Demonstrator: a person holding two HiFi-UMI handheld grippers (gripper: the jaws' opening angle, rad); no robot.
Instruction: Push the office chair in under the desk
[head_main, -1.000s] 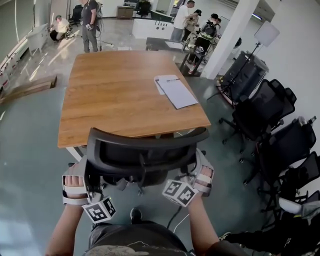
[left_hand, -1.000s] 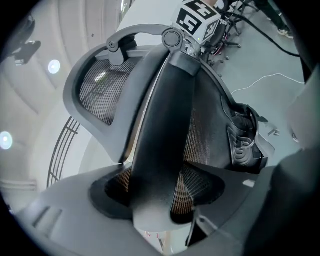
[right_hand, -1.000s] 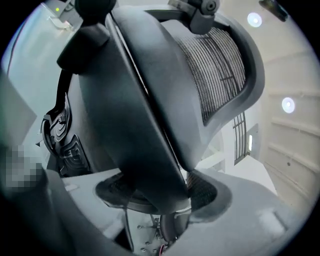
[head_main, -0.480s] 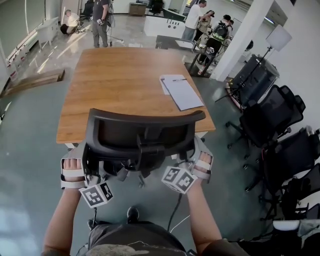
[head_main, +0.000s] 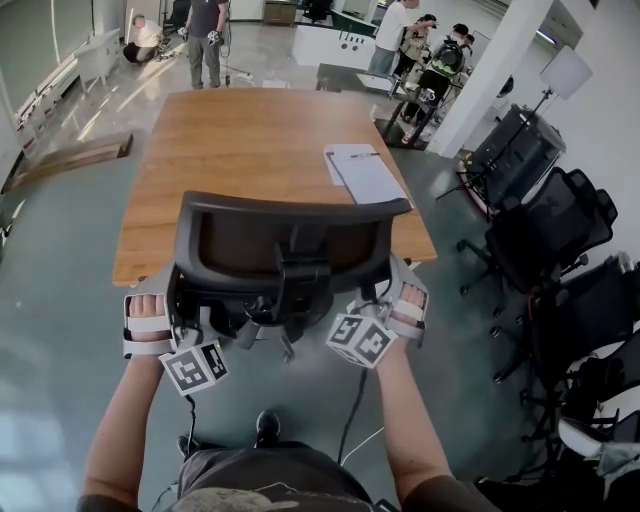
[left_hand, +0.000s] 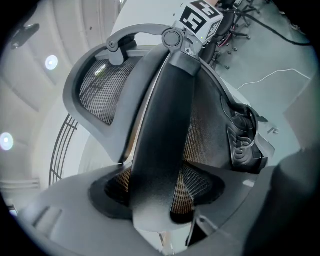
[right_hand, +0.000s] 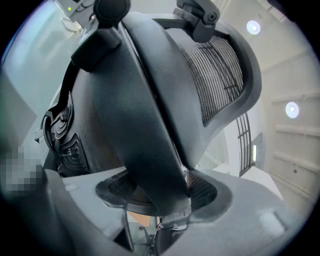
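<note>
Left gripper: jaws clamped on black backrest edge of office chair. Grey mesh panel at left. Shoe on floor, right.

Wooden desk on a grey floor
White papers lie by its right edge; the office chair stands on the floor at the near edge, spare chairs well apart.

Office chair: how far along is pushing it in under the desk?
Done: the office chair faces the desk, its backrest top overlapping the near edge in the head view. In hand: the left claw and right claw each grip a side of the backrest. Left: the final push in; how far the seat sits under is hidden.
</note>
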